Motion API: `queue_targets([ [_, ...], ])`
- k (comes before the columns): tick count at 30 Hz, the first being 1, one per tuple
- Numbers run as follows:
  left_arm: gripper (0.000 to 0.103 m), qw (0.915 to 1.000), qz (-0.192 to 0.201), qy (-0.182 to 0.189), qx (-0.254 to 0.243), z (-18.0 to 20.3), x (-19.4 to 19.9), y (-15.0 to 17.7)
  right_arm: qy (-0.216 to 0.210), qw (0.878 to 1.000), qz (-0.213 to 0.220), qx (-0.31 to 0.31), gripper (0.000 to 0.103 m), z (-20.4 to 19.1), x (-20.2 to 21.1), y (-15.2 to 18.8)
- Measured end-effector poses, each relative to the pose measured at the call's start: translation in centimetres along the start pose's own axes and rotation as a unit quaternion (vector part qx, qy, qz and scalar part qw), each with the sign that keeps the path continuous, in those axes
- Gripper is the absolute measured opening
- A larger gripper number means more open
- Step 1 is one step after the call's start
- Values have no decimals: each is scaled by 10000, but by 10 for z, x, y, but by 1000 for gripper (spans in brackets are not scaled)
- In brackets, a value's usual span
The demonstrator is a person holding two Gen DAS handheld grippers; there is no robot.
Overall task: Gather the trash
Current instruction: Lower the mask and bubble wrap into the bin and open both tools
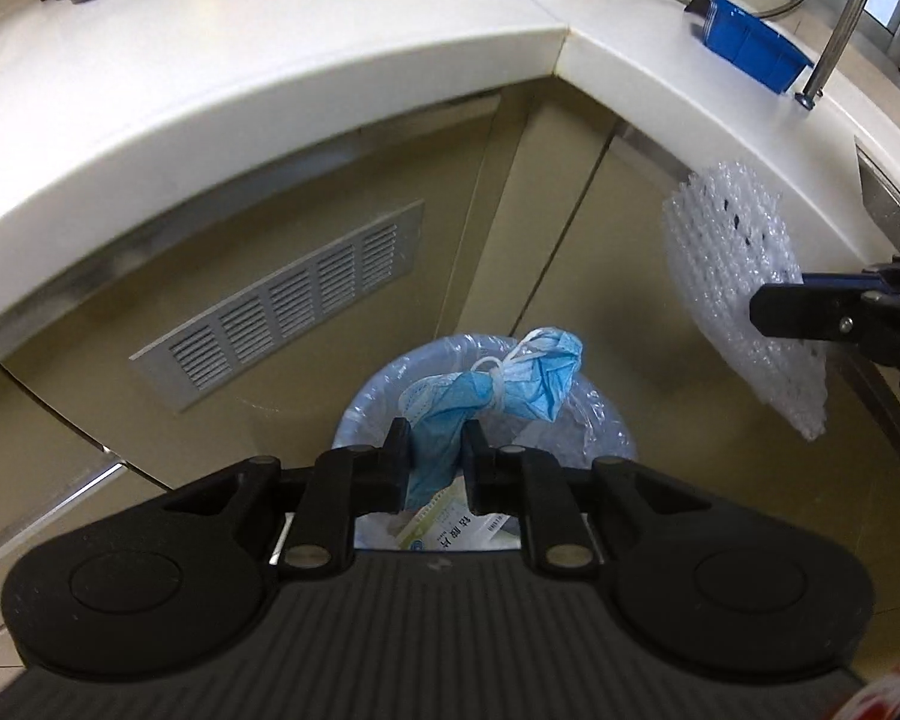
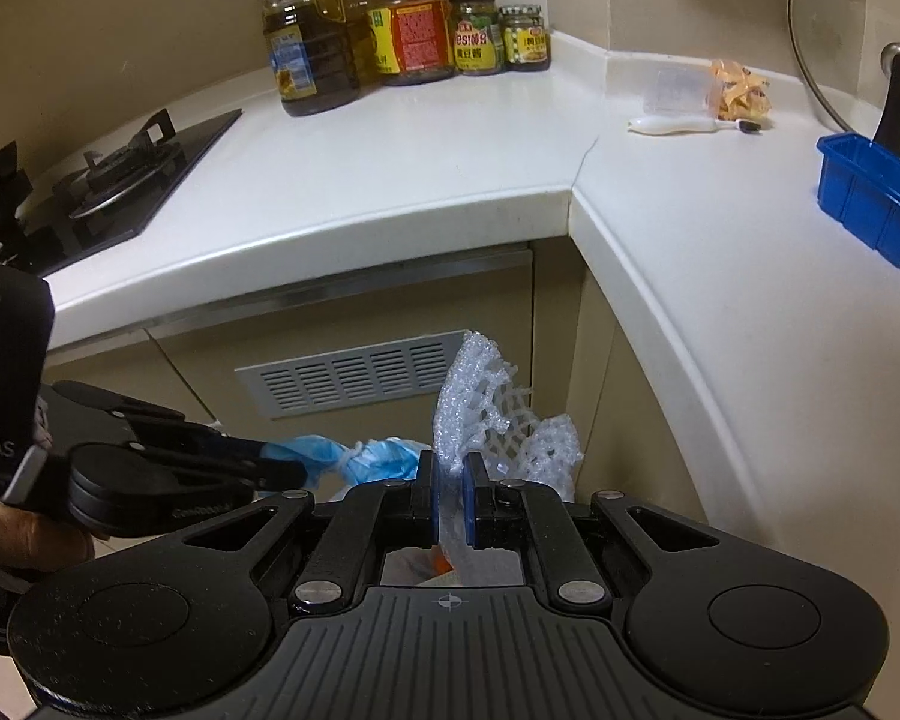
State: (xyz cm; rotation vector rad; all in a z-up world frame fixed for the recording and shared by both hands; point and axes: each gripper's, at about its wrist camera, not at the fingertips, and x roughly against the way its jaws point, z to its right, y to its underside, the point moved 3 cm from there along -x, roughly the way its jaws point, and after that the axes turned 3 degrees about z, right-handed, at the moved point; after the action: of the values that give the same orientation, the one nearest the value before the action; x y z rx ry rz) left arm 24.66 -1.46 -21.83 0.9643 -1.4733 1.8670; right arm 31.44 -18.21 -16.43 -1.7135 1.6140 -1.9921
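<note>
My left gripper (image 1: 435,438) is shut on a crumpled blue face mask (image 1: 540,378) tied with its white ear loops. It holds the mask just above a round trash bin (image 1: 345,420) lined with a clear bag, with printed paper packaging inside. My right gripper (image 2: 450,468) is shut on a piece of bubble wrap with white foam netting (image 2: 480,396), which stands up past the blue pads. In the left wrist view the right gripper (image 1: 774,306) and bubble wrap (image 1: 726,252) hang to the right of the bin, near the counter edge. In the right wrist view the left gripper (image 2: 288,462) and mask (image 2: 384,456) are at lower left.
A white corner countertop (image 2: 450,168) overhangs beige cabinets with a vent grille (image 2: 354,378). On it stand oil bottles and jars (image 2: 402,30), a gas stove (image 2: 102,180), a blue basket (image 2: 870,204), a glass lid (image 2: 840,30), a toothbrush (image 2: 690,126) and a snack bag (image 2: 741,96).
</note>
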Motion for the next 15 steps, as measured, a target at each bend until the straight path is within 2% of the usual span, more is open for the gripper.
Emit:
queue_targets([
  [3, 24, 10000, -4, 27, 39, 2, -9, 2, -21, 10000, -54, -46, 8, 3, -4, 3],
  [4, 34, 10000, -7, 24, 39, 4, -13, 2, -22, 10000, -78, -48, 8, 4, -6, 4],
  [5, 37, 10000, -39, 4, 34, 4, -16, 4, -25, 9999, -97, -53, 8, 5, -8, 4],
  [15, 37, 9998, 81, -86, 178, -7, 0, 5, -151, 9992, -332, -136, 8, 12, -28, 15],
])
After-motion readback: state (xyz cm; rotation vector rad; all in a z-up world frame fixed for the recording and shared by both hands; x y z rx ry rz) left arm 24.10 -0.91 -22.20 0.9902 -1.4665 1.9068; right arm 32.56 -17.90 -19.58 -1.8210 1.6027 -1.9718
